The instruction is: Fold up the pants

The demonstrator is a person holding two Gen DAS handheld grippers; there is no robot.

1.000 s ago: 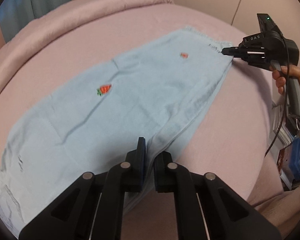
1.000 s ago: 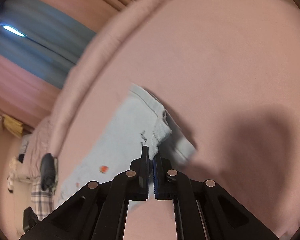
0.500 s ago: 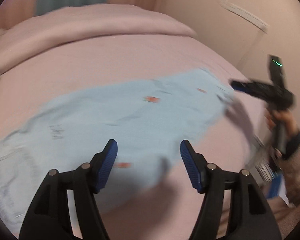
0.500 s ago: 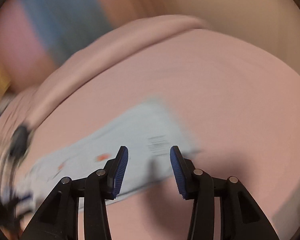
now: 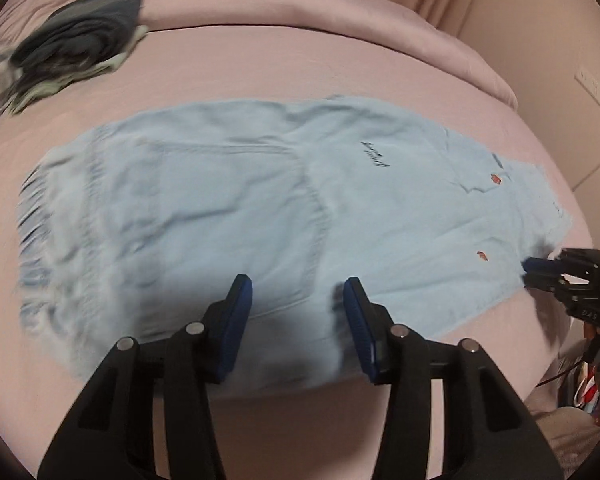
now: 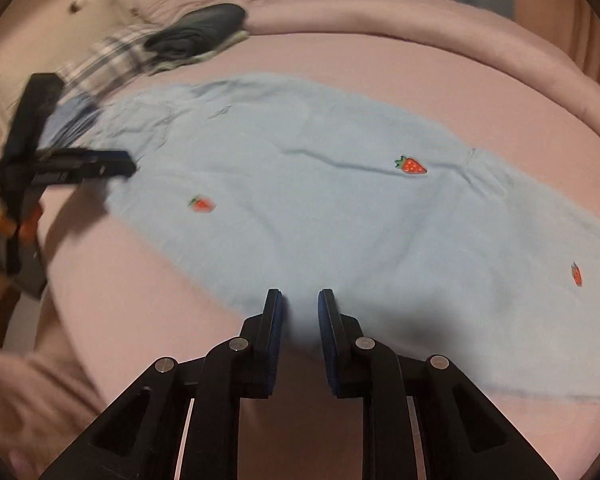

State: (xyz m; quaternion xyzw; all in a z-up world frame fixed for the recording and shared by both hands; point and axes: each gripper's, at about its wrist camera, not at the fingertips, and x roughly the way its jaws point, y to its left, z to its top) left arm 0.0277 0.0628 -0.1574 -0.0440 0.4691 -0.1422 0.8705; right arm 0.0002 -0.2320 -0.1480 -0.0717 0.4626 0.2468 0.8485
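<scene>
Pants: pale blue, spread flat on the pink bed, one layer doubled over the other. Long axis runs left–right across both wrist views. In the left wrist view the blurred waistband end lies at left and the leg hems at right; the right wrist view shows the same line mirrored, with strawberry patches on the fabric.

Left gripper: fingers wide apart, blue pads hovering over the near long edge of the pants, nothing between them.

Right gripper: fingers apart by a narrow gap, over the near edge of the pants at mid-length. Whether cloth sits in the gap, cannot tell; its tips in the left wrist view are blurred.

Far side of the bed: a pile of dark clothes beside plaid fabric, well apart from the pants.

Versus 1.0 s ago: both grippers were then closed on the fabric, the right one at the hem corner. Both have since let go. Left gripper now faces the waistband half; long axis unchanged.
</scene>
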